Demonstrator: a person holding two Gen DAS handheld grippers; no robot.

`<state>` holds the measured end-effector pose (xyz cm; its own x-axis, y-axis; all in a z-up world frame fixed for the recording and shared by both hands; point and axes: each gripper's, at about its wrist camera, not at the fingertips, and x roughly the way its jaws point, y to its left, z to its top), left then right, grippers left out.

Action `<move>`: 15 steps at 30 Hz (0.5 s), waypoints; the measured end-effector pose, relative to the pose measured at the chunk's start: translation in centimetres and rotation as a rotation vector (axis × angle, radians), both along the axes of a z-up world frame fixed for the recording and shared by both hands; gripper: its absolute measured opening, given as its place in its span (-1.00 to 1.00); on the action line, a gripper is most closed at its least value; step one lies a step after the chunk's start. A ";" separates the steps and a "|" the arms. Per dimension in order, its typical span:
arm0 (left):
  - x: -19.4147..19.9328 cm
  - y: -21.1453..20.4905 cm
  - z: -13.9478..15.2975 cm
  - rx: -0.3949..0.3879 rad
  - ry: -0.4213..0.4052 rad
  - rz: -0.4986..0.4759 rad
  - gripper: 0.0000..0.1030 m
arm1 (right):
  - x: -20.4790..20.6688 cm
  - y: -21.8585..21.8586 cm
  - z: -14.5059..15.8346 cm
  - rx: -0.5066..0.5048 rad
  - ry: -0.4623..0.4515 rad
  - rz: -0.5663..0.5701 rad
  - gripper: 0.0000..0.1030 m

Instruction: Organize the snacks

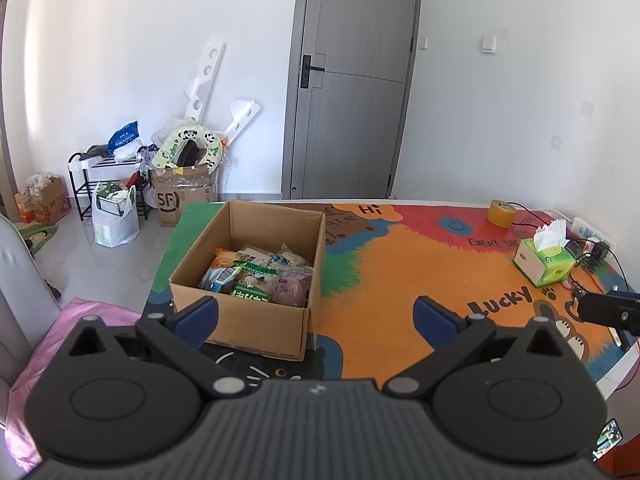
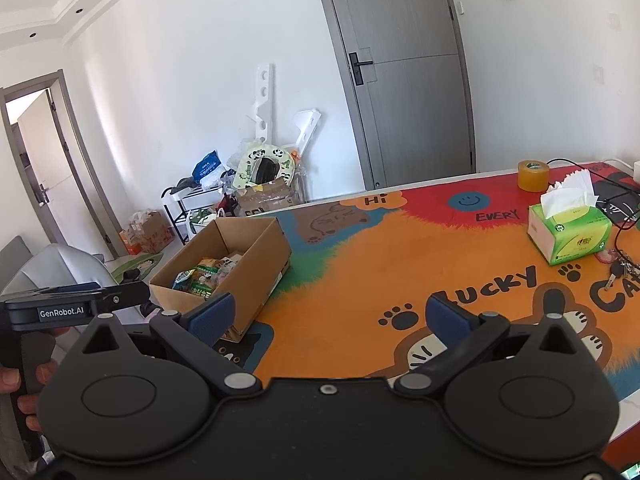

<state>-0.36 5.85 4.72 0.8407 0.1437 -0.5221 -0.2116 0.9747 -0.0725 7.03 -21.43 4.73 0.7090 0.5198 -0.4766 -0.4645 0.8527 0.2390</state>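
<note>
Both grippers hang spread wide and empty above the colourful table mat (image 1: 400, 280): the left gripper (image 1: 316, 316) near the cardboard box (image 1: 256, 320), the right gripper (image 2: 328, 316) over bare mat. Snack packets (image 1: 256, 276) lie inside the box at the table's left end. Only the right wrist view shows fingers (image 2: 24, 404) gripping the left handle. A tissue box (image 2: 568, 232), tape roll (image 2: 533, 176) and keys (image 2: 620, 270) sit far right; the packets' print is unreadable.

Home living room, lived-in. Grey interior door (image 1: 352, 80), tiled floor, shoe rack (image 1: 108, 180) piled with bags, delivery cartons (image 1: 182, 196) by the wall. Table with colourful cartoon mat (image 2: 400, 264), tissue box (image 2: 568, 232), tape roll (image 2: 533, 176).
</note>
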 end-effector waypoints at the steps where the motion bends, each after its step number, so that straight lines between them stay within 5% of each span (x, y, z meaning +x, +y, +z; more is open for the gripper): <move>1: -0.1 -0.2 0.0 0.003 -0.001 -0.001 1.00 | 0.0 0.0 0.0 0.000 0.001 0.002 1.00; 15: 0.0 -0.4 -0.5 0.017 0.007 -0.006 1.00 | 0.0 0.4 -0.3 -0.014 0.002 0.008 1.00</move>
